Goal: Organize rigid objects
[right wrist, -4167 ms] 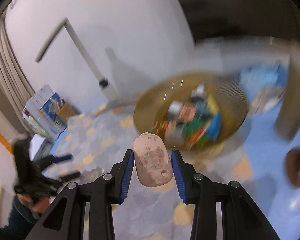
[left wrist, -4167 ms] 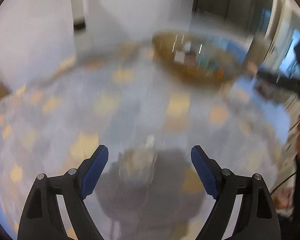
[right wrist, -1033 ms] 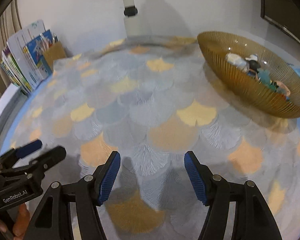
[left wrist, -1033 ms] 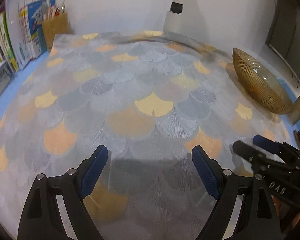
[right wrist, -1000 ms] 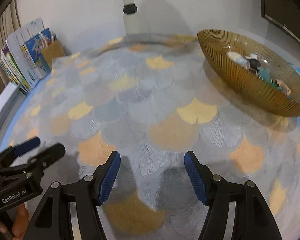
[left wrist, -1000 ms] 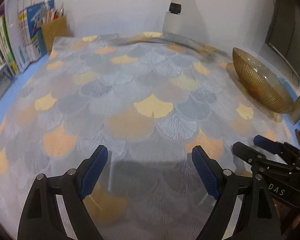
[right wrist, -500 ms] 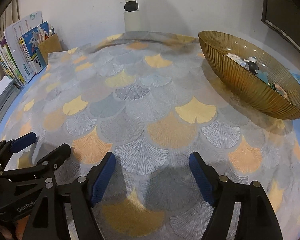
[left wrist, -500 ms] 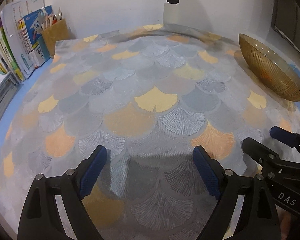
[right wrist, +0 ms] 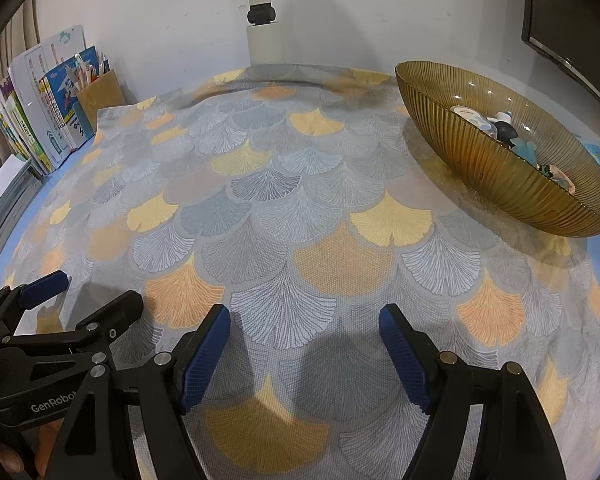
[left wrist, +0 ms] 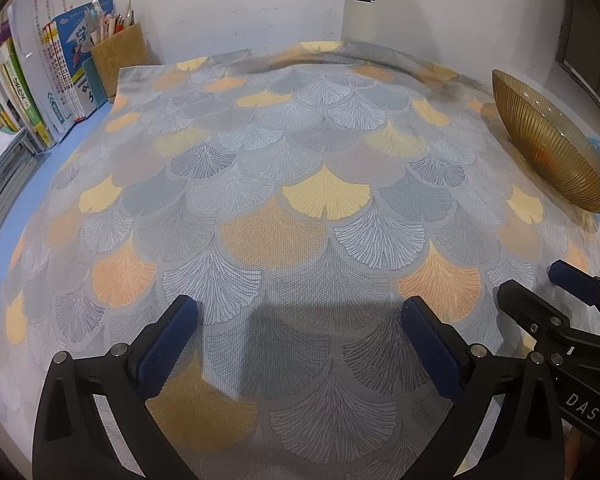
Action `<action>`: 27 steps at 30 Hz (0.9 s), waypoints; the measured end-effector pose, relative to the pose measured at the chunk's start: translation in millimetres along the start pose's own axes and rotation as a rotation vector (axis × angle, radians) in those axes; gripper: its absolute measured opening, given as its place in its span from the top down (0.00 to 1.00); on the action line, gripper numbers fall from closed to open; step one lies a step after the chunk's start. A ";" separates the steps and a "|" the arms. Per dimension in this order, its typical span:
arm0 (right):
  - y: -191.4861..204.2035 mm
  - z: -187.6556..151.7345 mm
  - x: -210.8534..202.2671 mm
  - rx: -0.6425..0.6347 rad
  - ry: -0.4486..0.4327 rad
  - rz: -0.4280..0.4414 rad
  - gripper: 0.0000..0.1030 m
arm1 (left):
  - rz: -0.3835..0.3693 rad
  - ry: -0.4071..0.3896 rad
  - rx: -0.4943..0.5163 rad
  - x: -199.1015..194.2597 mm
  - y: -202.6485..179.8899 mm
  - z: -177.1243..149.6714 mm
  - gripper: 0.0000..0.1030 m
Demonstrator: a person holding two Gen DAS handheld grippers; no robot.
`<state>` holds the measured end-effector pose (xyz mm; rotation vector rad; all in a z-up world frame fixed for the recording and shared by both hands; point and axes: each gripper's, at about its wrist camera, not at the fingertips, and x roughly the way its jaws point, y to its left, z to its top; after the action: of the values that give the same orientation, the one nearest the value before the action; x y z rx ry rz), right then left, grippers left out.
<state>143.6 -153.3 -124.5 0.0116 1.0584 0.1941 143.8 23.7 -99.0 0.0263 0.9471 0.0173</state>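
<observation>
An amber ribbed glass bowl (right wrist: 500, 172) stands at the right of the patterned cloth (right wrist: 300, 208) and holds several small objects (right wrist: 504, 128). It also shows in the left wrist view (left wrist: 548, 148). My left gripper (left wrist: 300, 336) is open and empty low over the cloth's near part. My right gripper (right wrist: 304, 340) is open and empty beside it. Each gripper shows in the other's view, the right one (left wrist: 540, 296) at the right edge and the left one (right wrist: 84, 300) at the left edge.
Books (left wrist: 32, 92) and a tan pen holder (left wrist: 120, 56) stand at the back left against the white wall. A white post (right wrist: 262, 28) rises at the back. A dark screen edge (right wrist: 560, 40) hangs above the bowl.
Both grippers have drawn back and settled low over the near part of the cloth, side by side. The right gripper held a pink flat object seconds ago and is now empty.
</observation>
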 end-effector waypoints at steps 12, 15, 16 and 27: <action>0.3 0.9 -5.0 -0.006 -0.024 -0.015 0.27 | -0.001 0.000 0.000 -0.9 -2.6 -1.2 0.01; -0.7 1.2 -5.5 -0.004 -0.022 -0.014 0.27 | 0.000 0.000 0.000 -1.0 -2.7 -1.2 0.01; -0.8 0.9 -5.5 -0.002 -0.022 -0.013 0.26 | 0.000 0.000 0.000 -1.0 -3.1 -1.5 0.01; -3.1 2.5 -3.6 0.013 -0.009 -0.011 0.22 | 0.001 0.000 -0.001 -1.2 -3.4 -1.6 0.01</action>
<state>144.5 -156.7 -120.5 0.0186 1.0510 0.1767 141.8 20.3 -99.1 0.0258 0.9471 0.0185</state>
